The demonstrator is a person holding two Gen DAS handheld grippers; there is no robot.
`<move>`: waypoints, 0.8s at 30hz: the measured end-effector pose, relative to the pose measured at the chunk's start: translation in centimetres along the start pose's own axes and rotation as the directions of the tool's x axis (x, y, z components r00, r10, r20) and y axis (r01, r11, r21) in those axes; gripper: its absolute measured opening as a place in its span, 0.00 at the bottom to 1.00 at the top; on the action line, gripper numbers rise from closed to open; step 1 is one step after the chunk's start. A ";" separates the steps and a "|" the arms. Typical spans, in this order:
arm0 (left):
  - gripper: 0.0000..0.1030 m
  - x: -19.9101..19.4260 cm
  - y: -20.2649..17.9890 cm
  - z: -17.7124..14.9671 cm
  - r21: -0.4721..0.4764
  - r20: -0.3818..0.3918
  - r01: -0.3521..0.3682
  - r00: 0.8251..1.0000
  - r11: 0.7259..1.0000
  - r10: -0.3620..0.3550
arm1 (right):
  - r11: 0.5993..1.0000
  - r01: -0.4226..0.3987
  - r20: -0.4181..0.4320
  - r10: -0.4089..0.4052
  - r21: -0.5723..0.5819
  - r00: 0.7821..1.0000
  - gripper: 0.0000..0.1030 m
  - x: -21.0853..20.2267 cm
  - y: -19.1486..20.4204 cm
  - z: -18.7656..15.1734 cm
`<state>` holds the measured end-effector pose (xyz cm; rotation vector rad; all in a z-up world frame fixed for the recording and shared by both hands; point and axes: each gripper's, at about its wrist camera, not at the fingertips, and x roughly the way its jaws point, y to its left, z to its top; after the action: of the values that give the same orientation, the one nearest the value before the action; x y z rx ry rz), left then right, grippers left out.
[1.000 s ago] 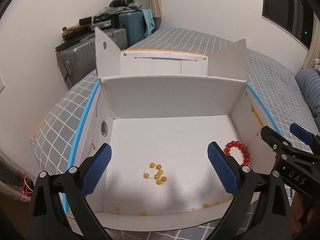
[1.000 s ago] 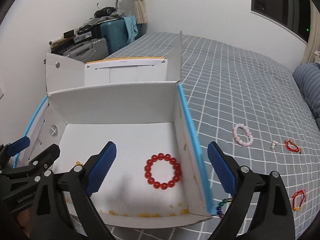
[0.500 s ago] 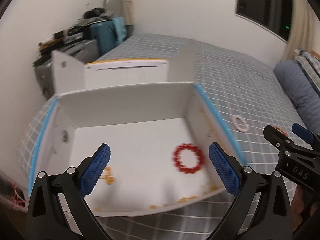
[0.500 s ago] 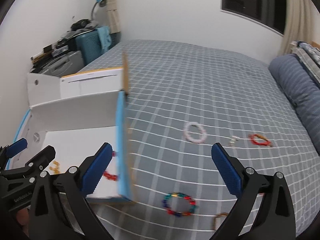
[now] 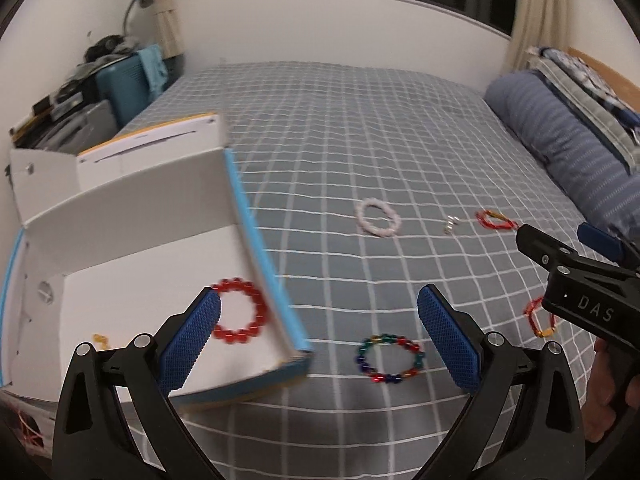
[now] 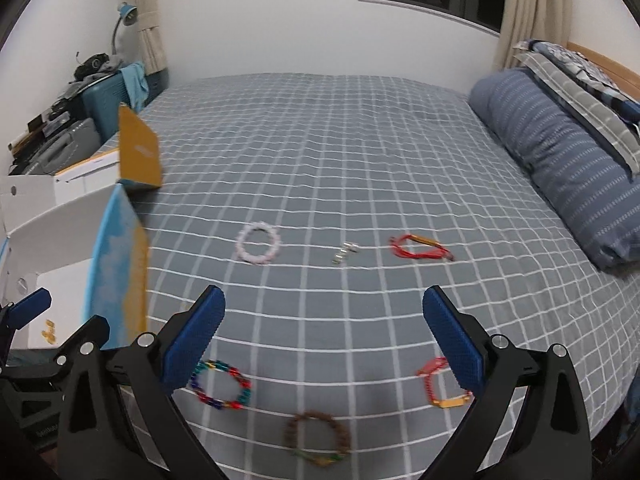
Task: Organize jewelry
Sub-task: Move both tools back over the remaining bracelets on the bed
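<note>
A white cardboard box [image 5: 132, 216] with a blue rim lies at the left on the bed and holds a red bead bracelet [image 5: 239, 310] and a small amber bead bracelet [image 5: 101, 339]. Loose on the bed lie a multicolour bracelet [image 5: 389, 358] [image 6: 221, 385], a pink bracelet [image 5: 378, 217] [image 6: 258, 243], a brown bracelet [image 6: 318, 443], two red cord bracelets [image 6: 419, 249] [image 6: 439, 385] and a small silver piece [image 6: 345, 251]. My left gripper [image 5: 320, 336] is open and empty above the box's right wall. My right gripper [image 6: 324, 332] is open and empty over the bed; it also shows in the left wrist view [image 5: 576, 252].
A rolled blue striped duvet [image 6: 560, 168] and pillows lie along the right side of the bed. Suitcases with clutter [image 6: 96, 92] and a lamp stand by the wall at the far left. The box's yellow flap [image 6: 138, 152] stands upright.
Both grippers have swung to the right, away from the box interior and over the bed where the loose bracelets lie. Both stay open and empty.
</note>
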<state>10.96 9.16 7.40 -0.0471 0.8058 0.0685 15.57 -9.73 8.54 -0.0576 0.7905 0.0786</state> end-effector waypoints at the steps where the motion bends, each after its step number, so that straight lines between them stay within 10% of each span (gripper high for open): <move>1: 0.94 0.2 -0.7 -0.1 0.006 -0.003 0.006 1.000 1.000 -0.006 | 1.000 0.005 -0.003 -0.005 0.004 1.000 0.93 0.1 -0.4 -0.1; 24: 0.94 7.9 -8.1 -3.9 0.079 -0.163 0.024 0.987 0.997 -0.011 | 0.996 0.075 -0.212 -0.065 0.040 0.975 0.92 6.4 -11.4 -6.4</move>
<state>14.23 1.13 -0.83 0.0167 0.9701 0.0153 16.55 -21.29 -0.26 -0.0487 1.0012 -0.0136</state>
